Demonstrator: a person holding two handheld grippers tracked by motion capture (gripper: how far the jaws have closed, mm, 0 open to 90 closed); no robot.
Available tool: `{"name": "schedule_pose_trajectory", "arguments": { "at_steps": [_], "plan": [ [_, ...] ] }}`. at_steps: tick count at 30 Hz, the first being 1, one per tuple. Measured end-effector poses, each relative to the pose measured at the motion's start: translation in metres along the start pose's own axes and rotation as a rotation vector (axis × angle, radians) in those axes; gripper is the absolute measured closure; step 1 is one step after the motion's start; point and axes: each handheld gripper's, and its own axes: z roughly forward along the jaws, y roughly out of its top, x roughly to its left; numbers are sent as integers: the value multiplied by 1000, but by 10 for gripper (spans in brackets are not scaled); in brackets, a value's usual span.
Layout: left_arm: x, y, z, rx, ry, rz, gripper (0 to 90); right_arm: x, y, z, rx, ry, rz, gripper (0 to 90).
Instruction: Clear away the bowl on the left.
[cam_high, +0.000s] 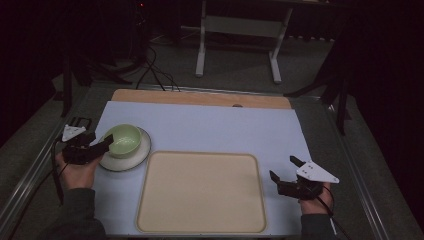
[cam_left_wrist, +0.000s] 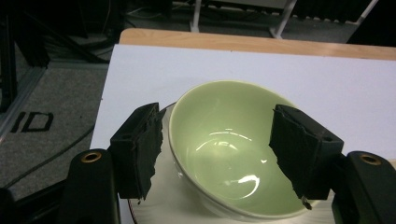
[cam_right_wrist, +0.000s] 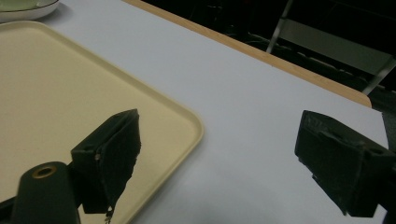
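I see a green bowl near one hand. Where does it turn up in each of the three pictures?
High view: the bowl sits on a plate at left, by the left claw.
Left gripper view: centre, with one jaw outside its rim and one over its inside.
Right gripper view: a sliver of green at the top left corner.
Shared landmark: the wooden table edge.

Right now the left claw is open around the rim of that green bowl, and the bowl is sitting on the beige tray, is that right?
Not quite. The left claw is open at the green bowl, one jaw outside its rim and one inside, but the bowl sits on a white plate, not on the beige tray. The high view shows the plate beside the tray's far left corner.
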Motion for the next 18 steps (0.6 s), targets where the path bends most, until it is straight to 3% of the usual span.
{"name": "schedule_pose_trajectory", "arguments": {
  "at_steps": [7,12,18],
  "plan": [
    [3,-2,13,48,28,-7,359,0,0,0,-5,-8,-6,140],
    [7,-4,23,124,62,-36,427,0,0,0,-5,-9,-7,140],
    [10,-4,29,140,66,-72,460,0,0,0,-8,-10,-6,140]
  ]
}}
